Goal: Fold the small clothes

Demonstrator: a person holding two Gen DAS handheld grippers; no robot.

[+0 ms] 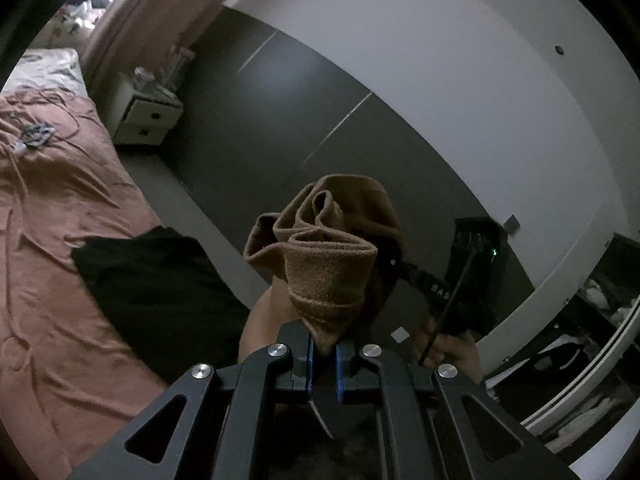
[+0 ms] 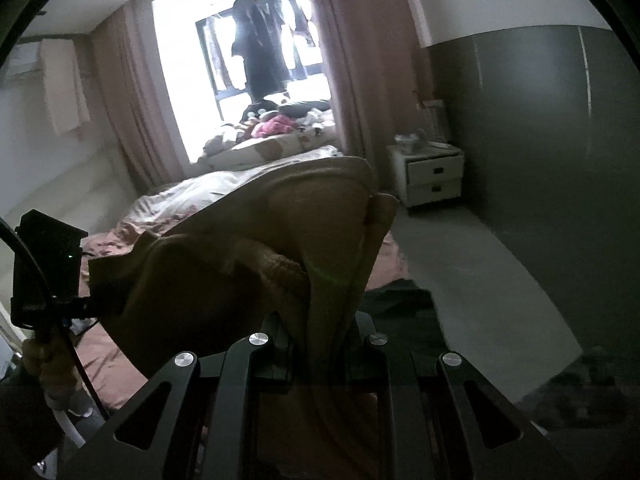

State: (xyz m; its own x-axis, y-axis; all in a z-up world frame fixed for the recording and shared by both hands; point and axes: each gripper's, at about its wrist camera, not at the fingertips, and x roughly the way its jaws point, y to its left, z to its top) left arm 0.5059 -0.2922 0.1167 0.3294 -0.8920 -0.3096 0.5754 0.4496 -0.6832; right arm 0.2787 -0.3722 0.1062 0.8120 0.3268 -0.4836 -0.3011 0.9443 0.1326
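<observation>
A small brown garment (image 1: 328,248) hangs bunched in the air between both grippers, above the bed's edge. My left gripper (image 1: 325,350) is shut on one end of it, the cloth pinched between the blue pads. In the right wrist view the same brown garment (image 2: 280,248) fills the middle, and my right gripper (image 2: 322,344) is shut on a fold of it. The other hand-held unit shows in each view: the right one (image 1: 472,276) behind the cloth, the left one (image 2: 44,264) at the left with a hand under it.
A bed with a pink sheet (image 1: 52,208) lies to the left, a black garment (image 1: 152,292) on its near edge. A white nightstand (image 2: 430,174) stands by the dark grey wall (image 2: 540,152). Grey floor (image 2: 472,280) runs beside the bed. Pillows and clothes pile near the window (image 2: 276,128).
</observation>
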